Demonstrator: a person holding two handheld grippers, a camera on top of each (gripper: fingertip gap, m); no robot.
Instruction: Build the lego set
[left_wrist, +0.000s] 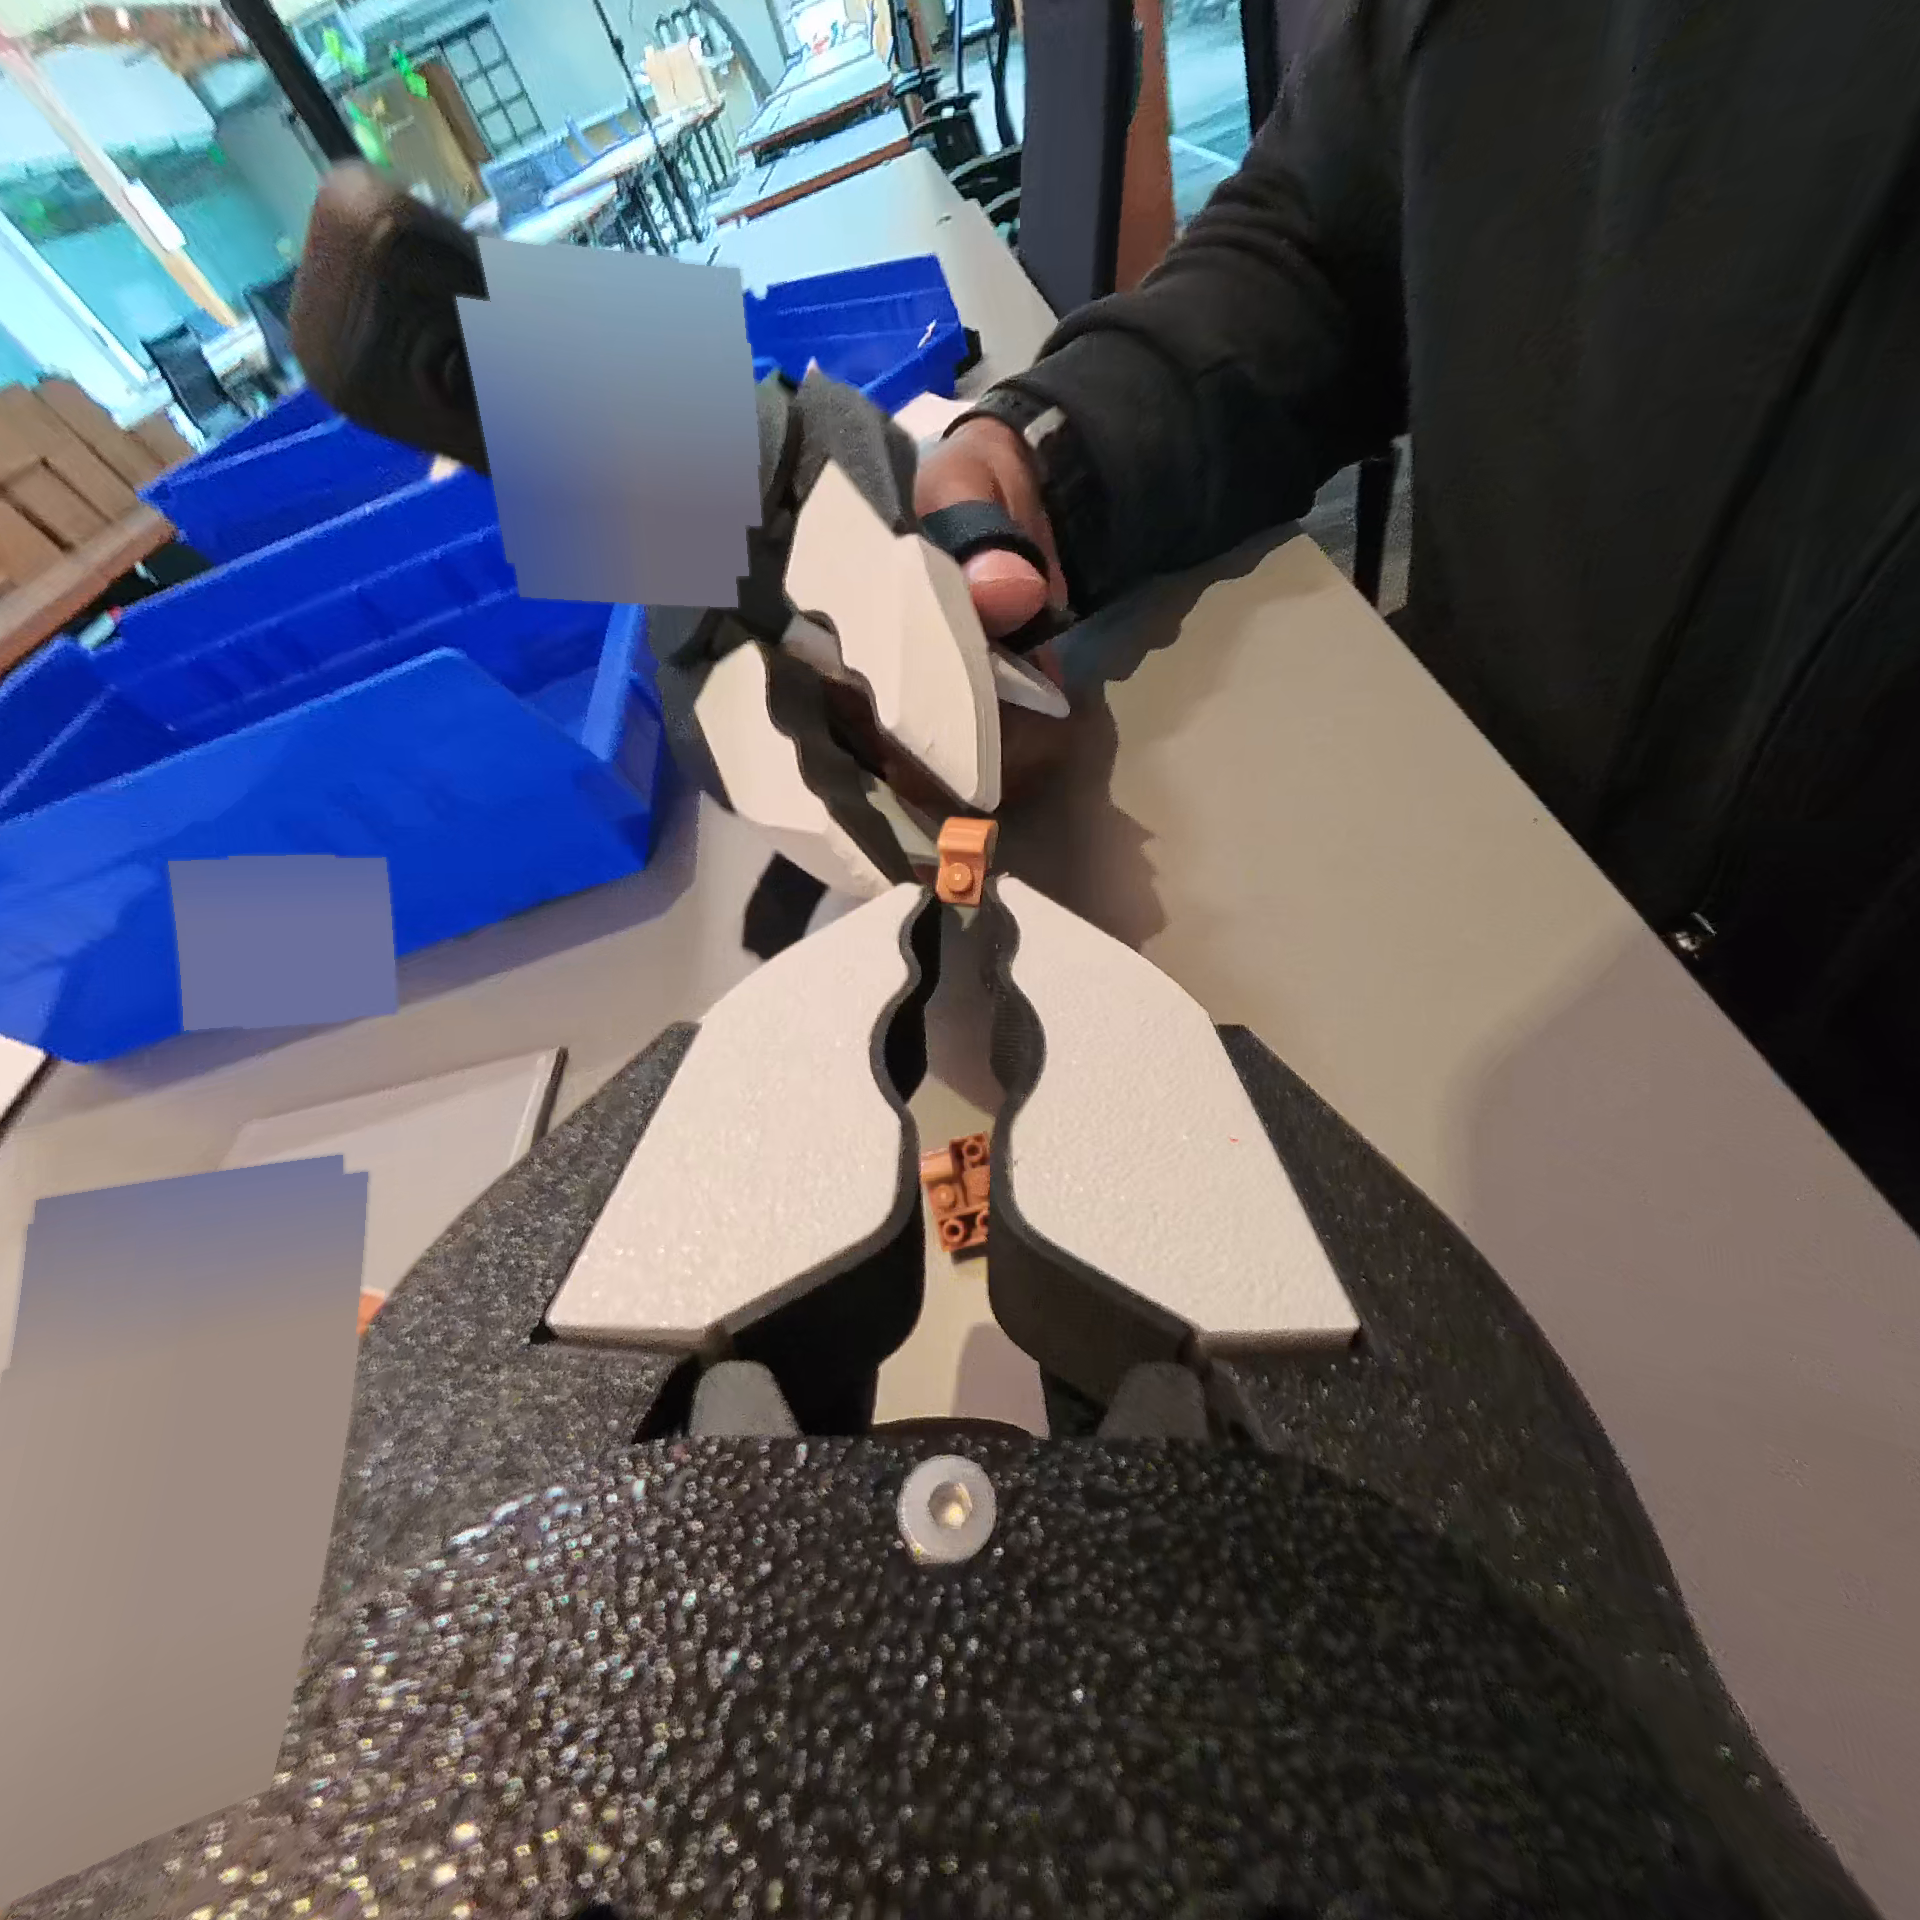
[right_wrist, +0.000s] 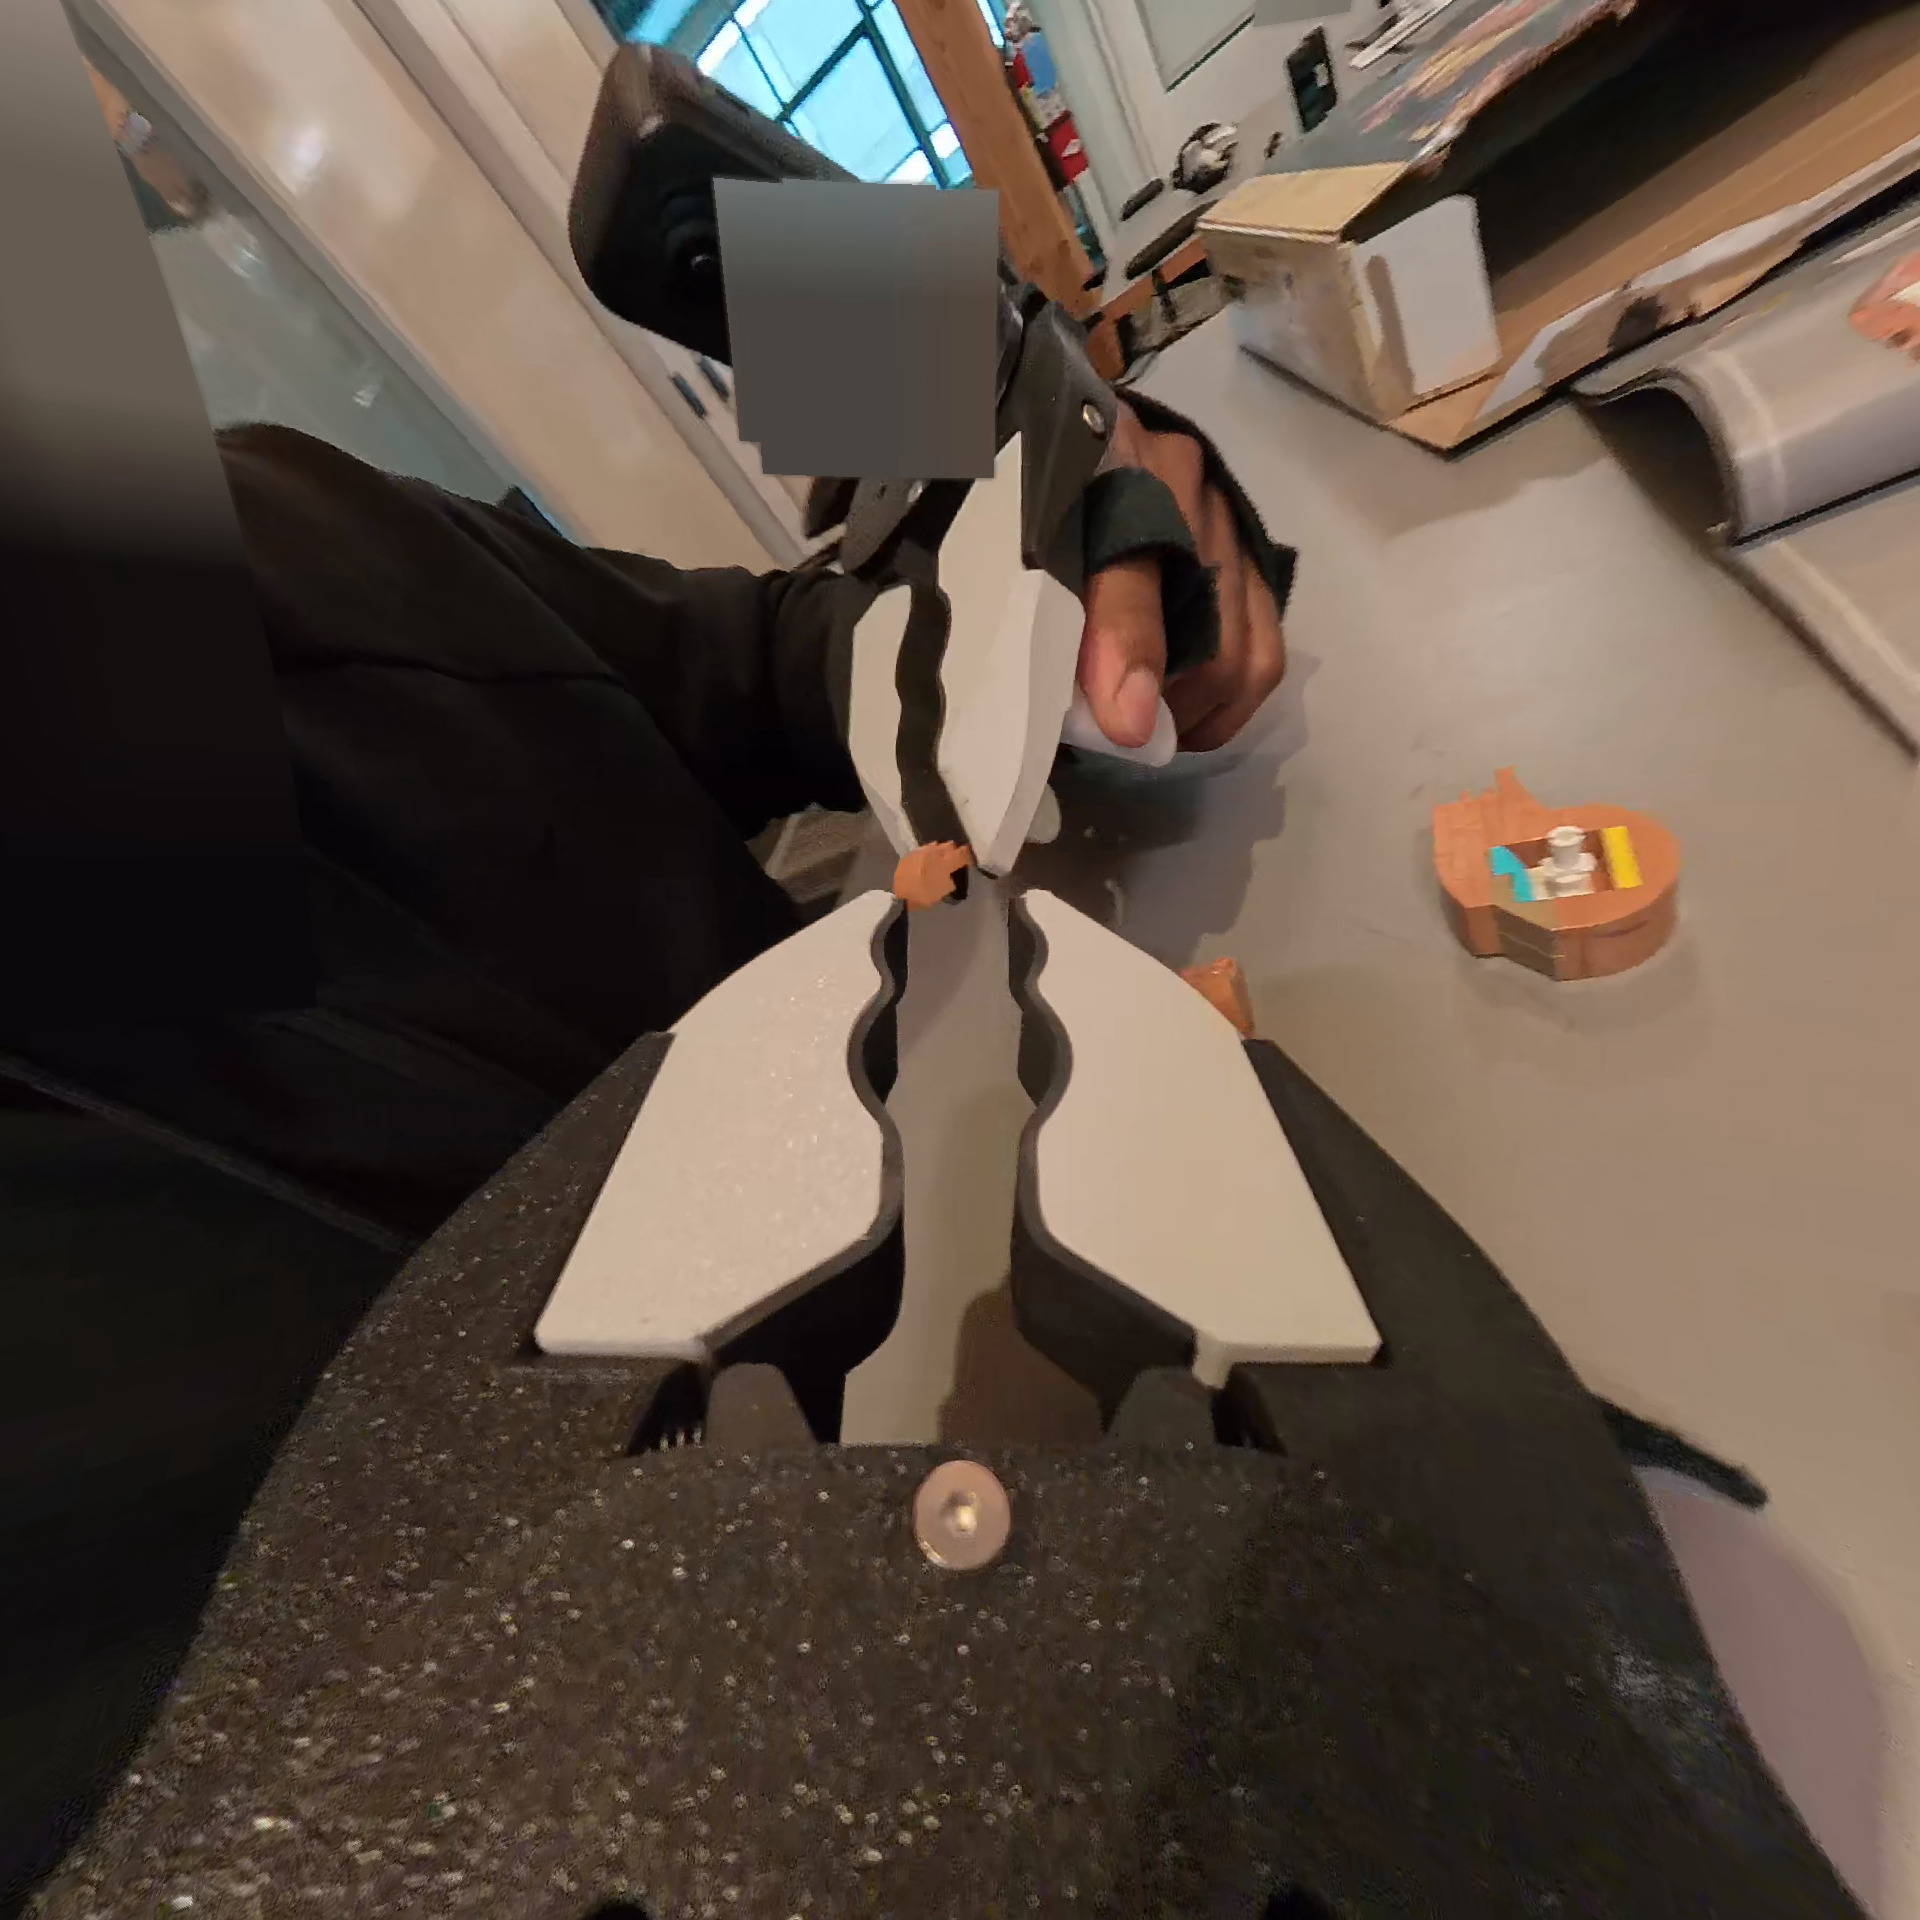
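Observation:
In the left wrist view my left gripper (left_wrist: 961, 896) is shut on a small orange brick (left_wrist: 961, 862), pinched at the fingertips above the grey table (left_wrist: 1351, 831). My right gripper (left_wrist: 925, 840) faces it tip to tip with its fingers apart around the brick's far end. In the right wrist view my right gripper (right_wrist: 958, 902) is open, with table showing between its pads. The left gripper (right_wrist: 951, 857) comes down from above with the orange brick (right_wrist: 928, 875) in its tips, close to my right gripper's left fingertip (right_wrist: 883, 914).
Loose orange bricks (left_wrist: 958, 1195) lie on the table under the left gripper. A round brown brick model (right_wrist: 1553, 883) sits to the right, with an orange piece (right_wrist: 1221, 987) nearer. Blue bins (left_wrist: 312, 727) stand on the left. A cardboard box (right_wrist: 1351, 281) and a booklet (right_wrist: 1766, 436) lie at the back. The tips of both grippers are at nearly the same place.

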